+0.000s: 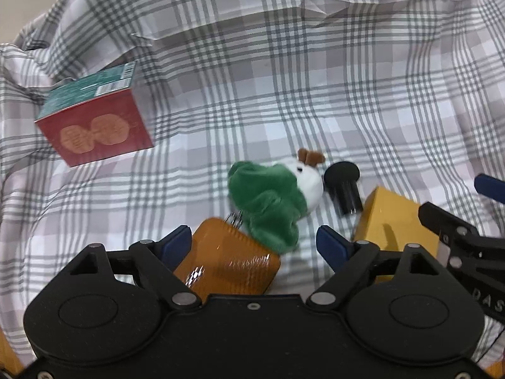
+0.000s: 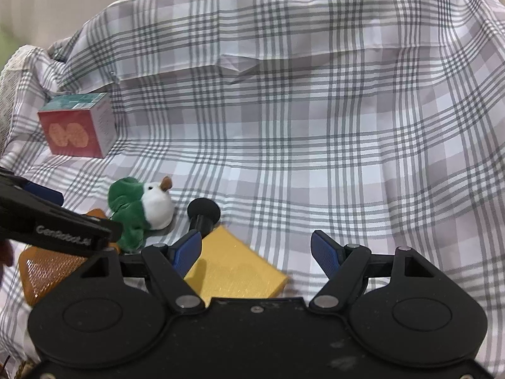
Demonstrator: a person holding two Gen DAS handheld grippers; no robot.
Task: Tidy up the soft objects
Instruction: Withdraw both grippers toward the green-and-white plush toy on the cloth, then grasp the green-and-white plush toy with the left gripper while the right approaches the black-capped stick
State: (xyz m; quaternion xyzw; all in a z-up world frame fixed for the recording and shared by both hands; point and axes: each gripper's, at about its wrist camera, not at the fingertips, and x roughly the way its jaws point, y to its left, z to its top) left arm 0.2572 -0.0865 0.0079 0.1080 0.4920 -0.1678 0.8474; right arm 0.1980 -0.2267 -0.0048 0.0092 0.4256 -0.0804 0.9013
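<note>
A green and white plush toy (image 1: 271,199) lies on the checked cloth (image 1: 284,79), just ahead of my left gripper (image 1: 254,244), which is open and empty. An orange pouch (image 1: 230,262) lies between its fingers, touching the plush. A yellow block (image 1: 394,221) lies to the right. In the right wrist view the plush (image 2: 142,208) is at the left, the yellow block (image 2: 236,268) lies between the fingers of my open, empty right gripper (image 2: 255,252), and the orange pouch (image 2: 47,268) is at the far left.
A red and teal carton (image 1: 94,117) stands at the back left; it also shows in the right wrist view (image 2: 79,124). A black cylinder with a round cap (image 1: 344,186) lies between plush and yellow block. The cloth rises in folds at the back.
</note>
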